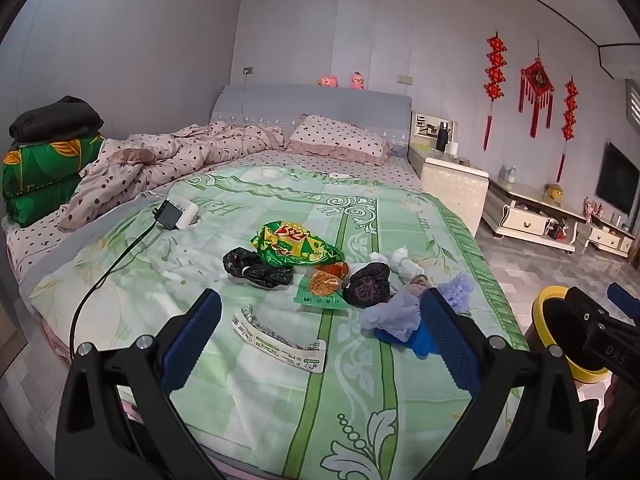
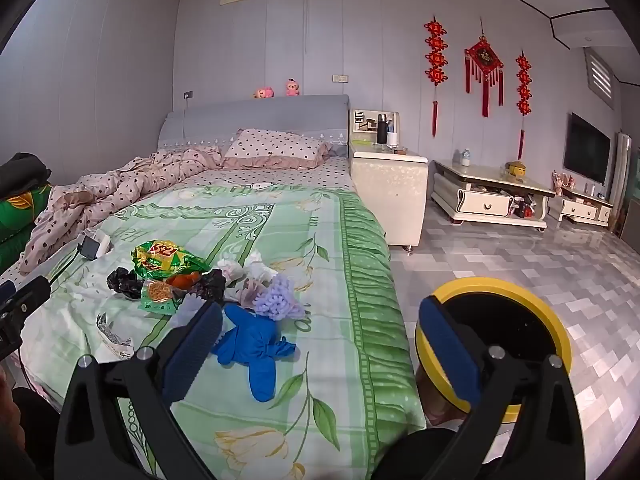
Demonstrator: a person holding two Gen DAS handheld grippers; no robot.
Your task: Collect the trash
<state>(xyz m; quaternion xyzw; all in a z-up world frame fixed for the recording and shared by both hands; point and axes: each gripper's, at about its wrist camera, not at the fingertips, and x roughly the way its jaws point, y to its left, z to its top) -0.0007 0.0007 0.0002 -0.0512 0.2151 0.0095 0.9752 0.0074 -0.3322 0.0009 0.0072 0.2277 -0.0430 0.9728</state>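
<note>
Trash is lying in a loose pile on the bed (image 1: 168, 304), mid-spread. Green snack bag (image 1: 294, 246) is sitting at the back of the pile, black bag (image 1: 256, 270) just left of it, orange snack packet (image 1: 325, 286) in front, white wrapper (image 1: 280, 336) nearest the foot of the bed, blue glove (image 2: 252, 346) on the pile's right side with a lilac wad (image 2: 278, 298) touching it. Bin (image 2: 494, 344), yellow-rimmed, is standing on the floor just beside the bed's right edge.

Left hand-held gripper (image 1: 320, 324) is hovering over the near part of the pile, jaws spread wide, nothing between them. Right hand-held gripper (image 2: 320, 330) is hovering between glove and bin, jaws also wide, gripping nothing.

Judging the step: first pick is not yet started. Best going for the closest loose piece, glove on the right, wrapper on the left. Coming down steeply, pinching a raised fold, not the flat sheet, so the bedspread is not getting caught. Thin film is likely slipping; closing fully before lifting toward the bin.
</note>
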